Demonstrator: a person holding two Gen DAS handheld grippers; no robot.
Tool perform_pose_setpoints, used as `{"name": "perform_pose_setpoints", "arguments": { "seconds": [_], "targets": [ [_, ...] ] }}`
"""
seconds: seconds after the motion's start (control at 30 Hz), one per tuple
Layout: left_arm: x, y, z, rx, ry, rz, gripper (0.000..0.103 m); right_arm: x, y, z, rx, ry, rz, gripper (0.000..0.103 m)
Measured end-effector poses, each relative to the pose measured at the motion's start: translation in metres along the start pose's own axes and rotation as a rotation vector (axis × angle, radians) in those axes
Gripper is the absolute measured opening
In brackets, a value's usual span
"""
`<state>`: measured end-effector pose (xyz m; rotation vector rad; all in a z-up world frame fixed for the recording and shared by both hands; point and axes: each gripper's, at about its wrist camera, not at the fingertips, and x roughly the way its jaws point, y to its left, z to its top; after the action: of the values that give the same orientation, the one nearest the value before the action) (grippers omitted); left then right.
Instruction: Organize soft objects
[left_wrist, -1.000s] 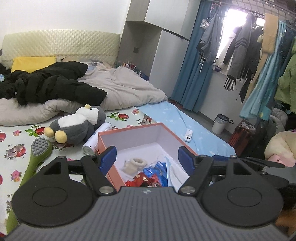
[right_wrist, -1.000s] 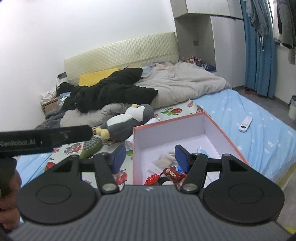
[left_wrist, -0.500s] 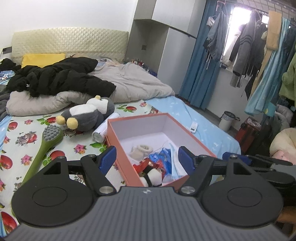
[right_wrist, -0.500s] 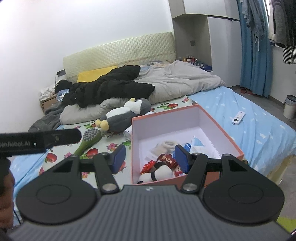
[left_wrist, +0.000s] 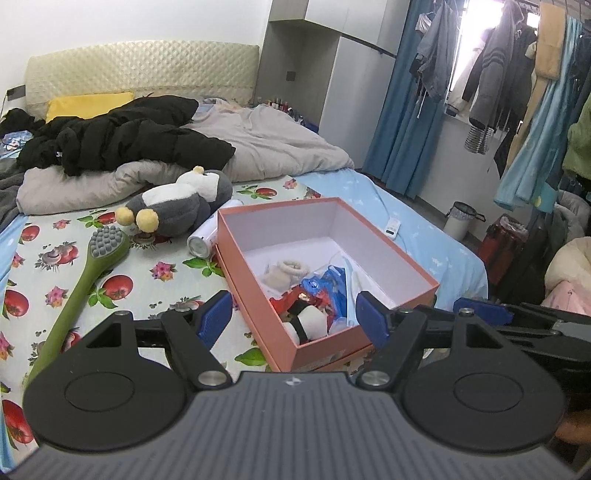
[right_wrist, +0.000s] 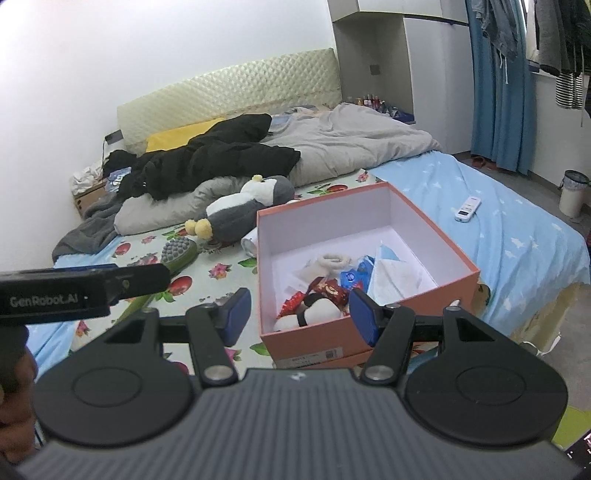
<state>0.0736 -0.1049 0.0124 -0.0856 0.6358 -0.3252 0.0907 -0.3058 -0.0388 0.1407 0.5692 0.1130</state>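
Both wrist views overlook the same box (left_wrist: 369, 240) (right_wrist: 436, 236).

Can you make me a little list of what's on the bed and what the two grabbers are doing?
box: orange box, open, on the bed
in box: small soft toys and packets, jumbled
penguin plush: lying beside the box
green brush: on the flowery sheet
white bottle: touching the box's far corner
remote: on the blue sheet
left gripper: open, empty
right gripper: open, empty
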Motion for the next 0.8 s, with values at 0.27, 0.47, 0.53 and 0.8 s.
{"name": "perform_pose_setpoints", "arguments": {
  "seconds": [0.27,0.47,0.53,0.8],
  "targets": [
    [0.008,0.001,-0.005,-0.004,0.024,-0.005,0.078,0.000,-0.005,0.000,-0.003,0.004,-0.016,0.062],
    [0.008,0.001,-0.006,-0.005,0.024,-0.004,0.078,0.002,-0.006,-0.001,-0.004,0.008,-0.014,0.062],
    [0.008,0.000,-0.005,-0.006,0.024,-0.004,0.078,0.002,-0.006,0.000,-0.006,0.008,-0.015,0.062],
    [0.014,0.003,0.000,-0.022,0.027,0.024,0.103,0.006,-0.012,0.001,-0.002,0.013,-0.040,0.103]
  ]
}}
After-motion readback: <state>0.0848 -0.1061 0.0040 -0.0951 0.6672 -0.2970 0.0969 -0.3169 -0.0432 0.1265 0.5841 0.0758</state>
